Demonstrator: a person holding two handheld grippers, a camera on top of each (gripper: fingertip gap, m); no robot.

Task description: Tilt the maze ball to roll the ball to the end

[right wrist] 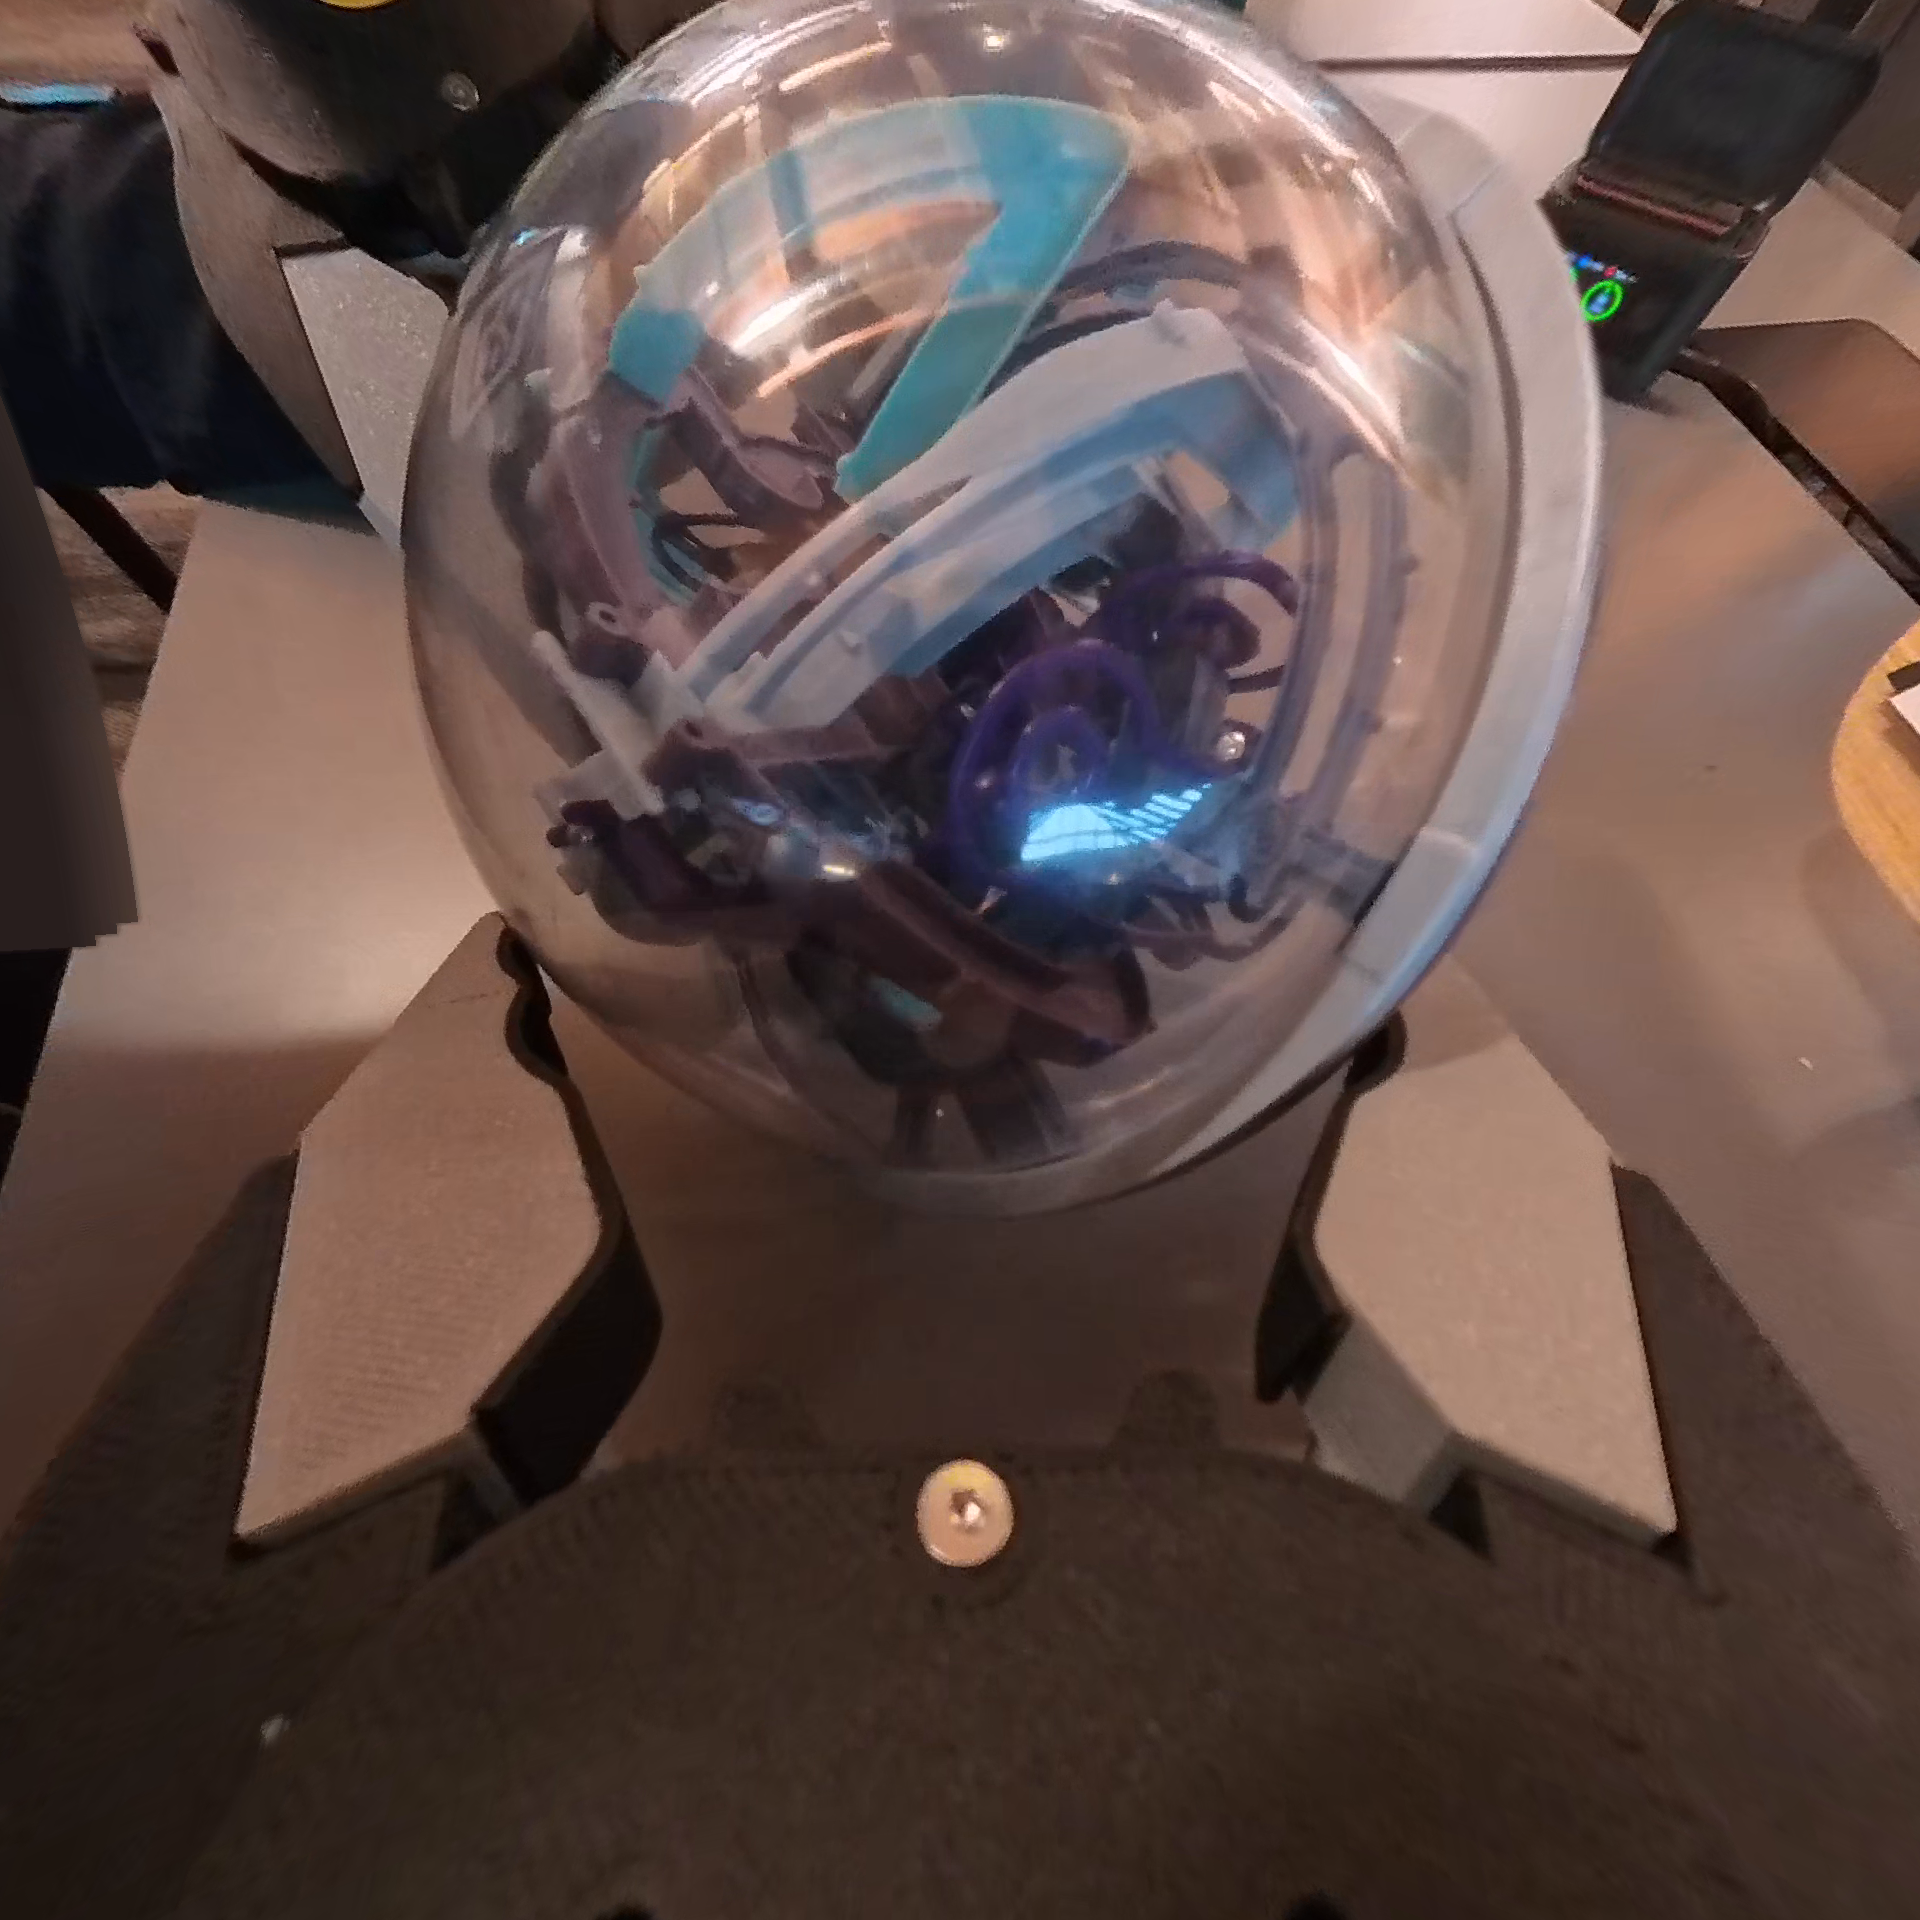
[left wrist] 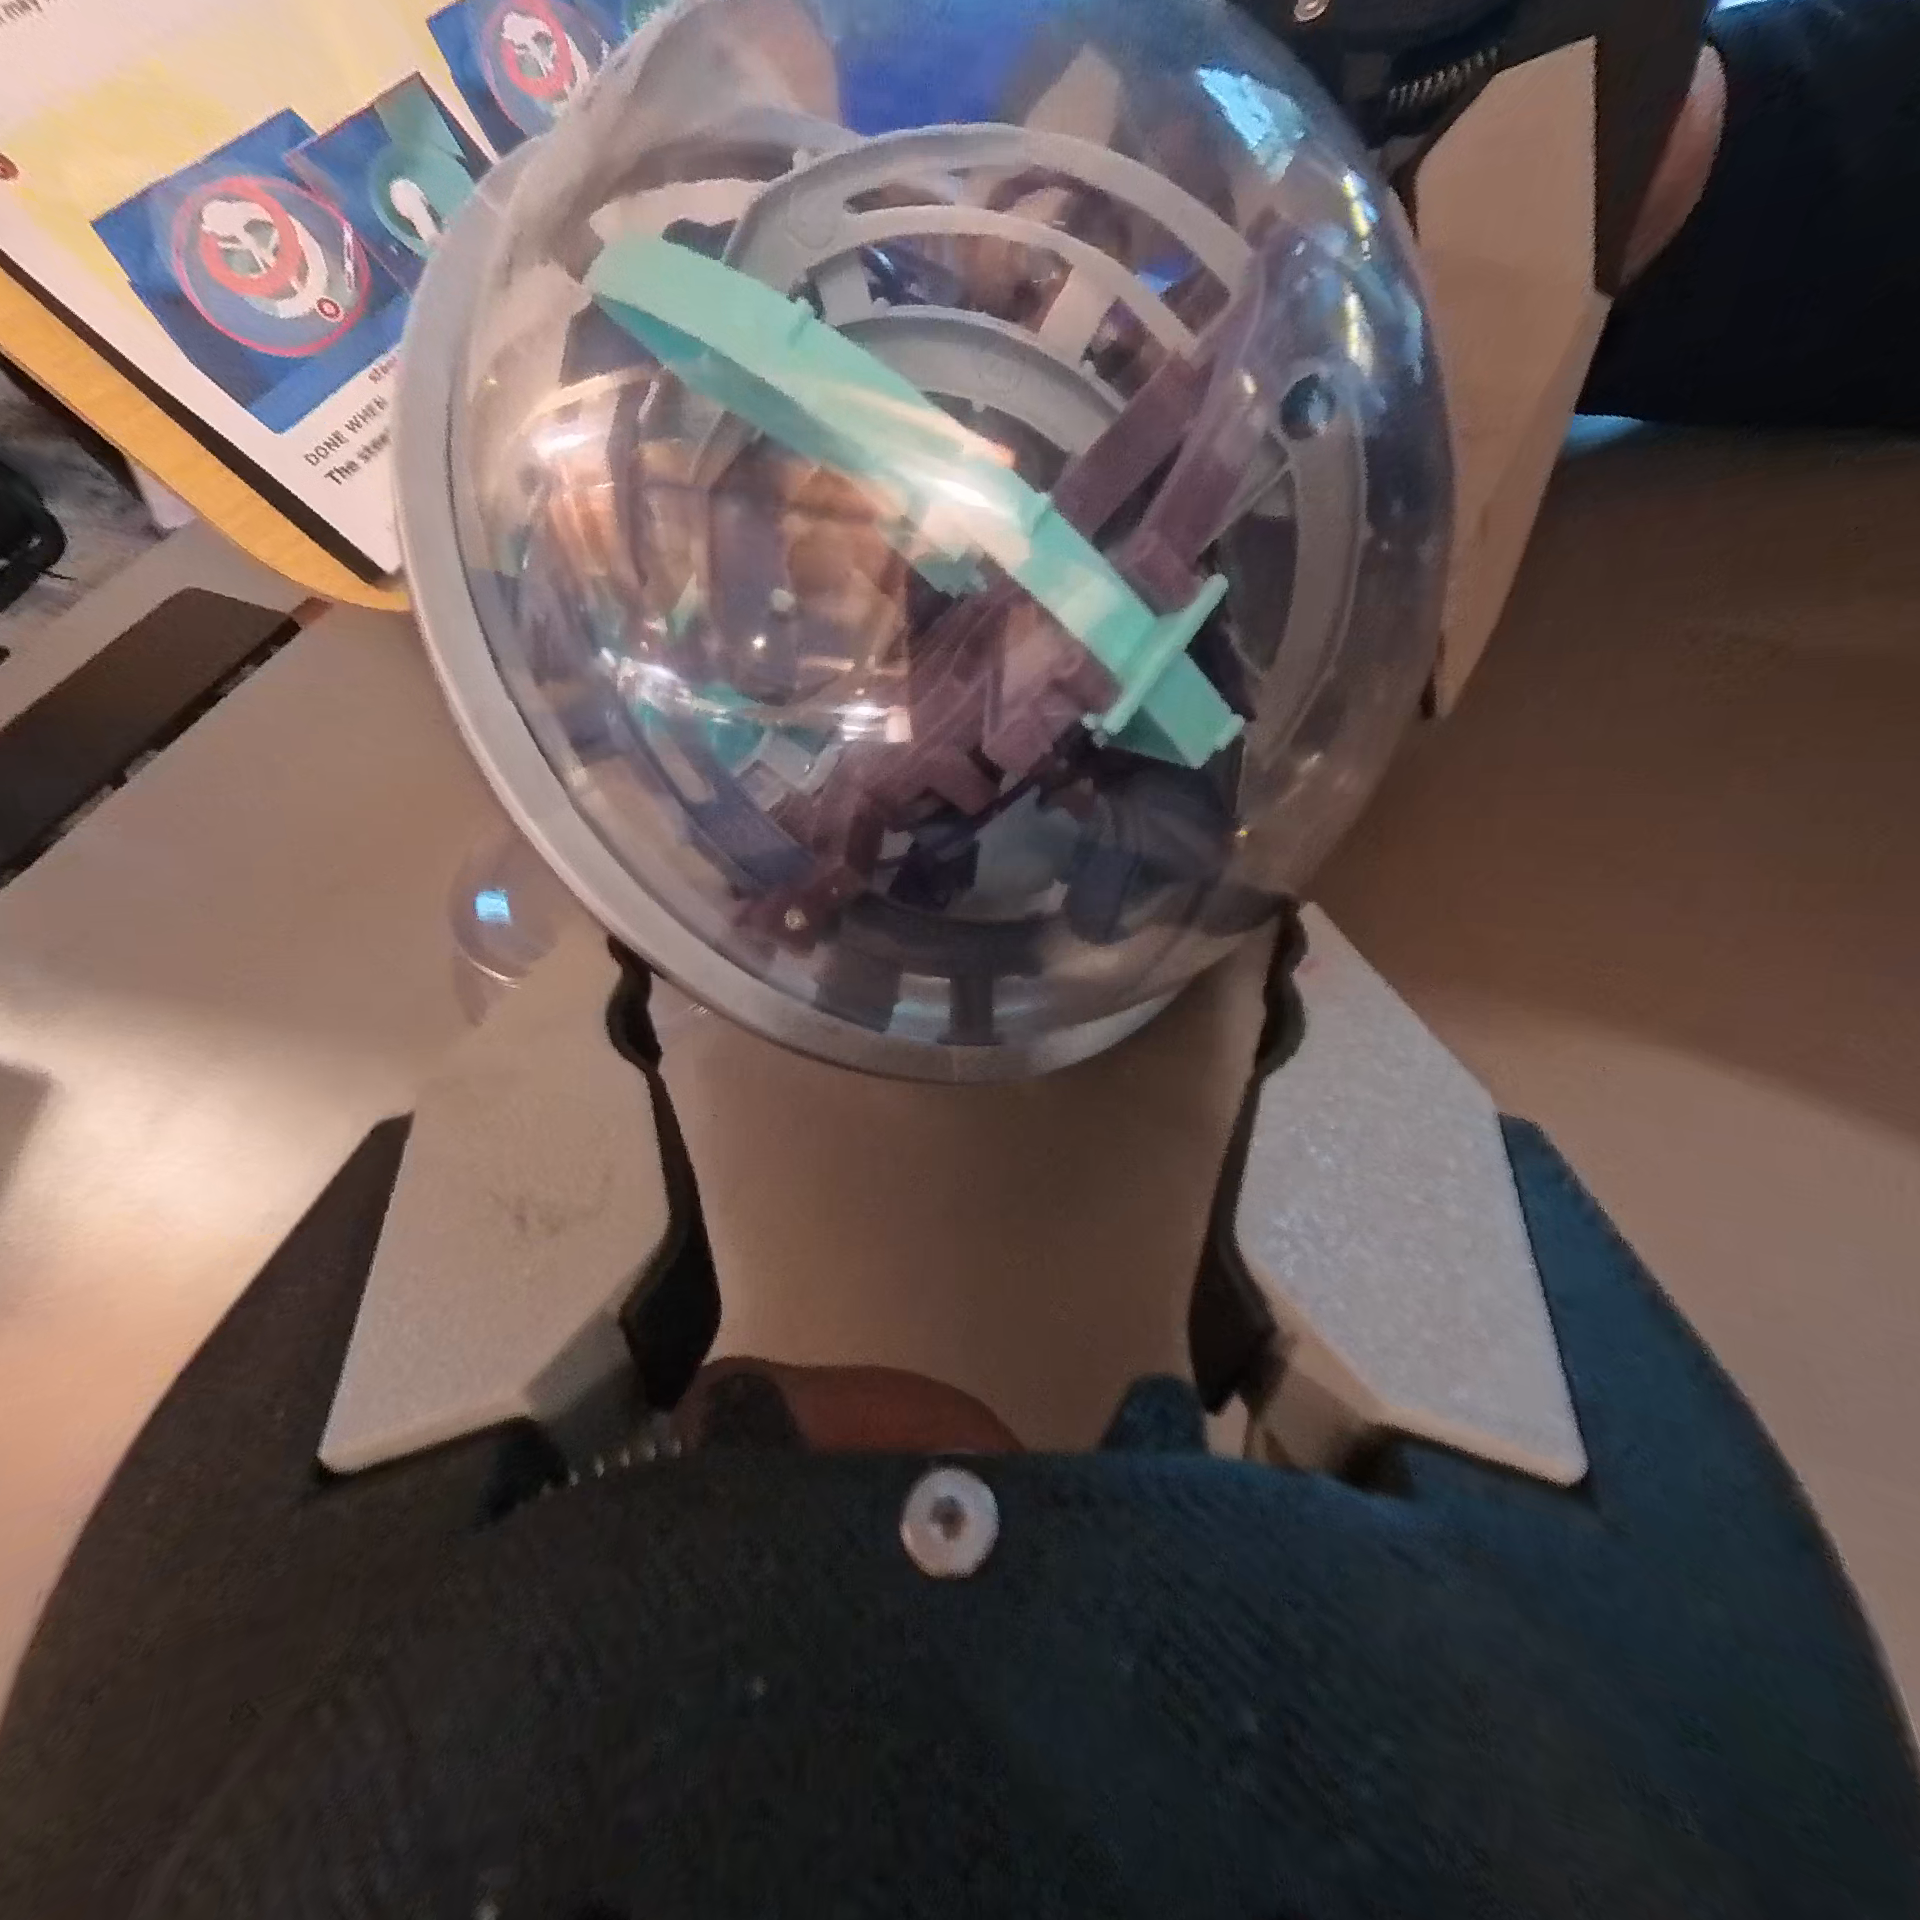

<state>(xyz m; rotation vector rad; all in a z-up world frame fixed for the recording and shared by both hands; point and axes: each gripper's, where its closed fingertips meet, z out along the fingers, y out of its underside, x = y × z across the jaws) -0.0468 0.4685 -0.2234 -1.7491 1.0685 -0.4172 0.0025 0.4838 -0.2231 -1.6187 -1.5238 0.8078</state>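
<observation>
While the clear maze ball [left wrist: 935, 582] filled both views, each hand-held gripper, left [left wrist: 951, 997] and right [right wrist: 956, 997], pinched its lower sides. Its small steel ball was hard to pick out; the fingertips were hidden behind the sphere.

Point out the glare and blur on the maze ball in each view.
Left wrist view: white streaks of glare cross the maze ball shell; edges slightly soft. Right wrist view: a bright bluish reflection low on the maze ball, tracks inside smeared by blur.
</observation>
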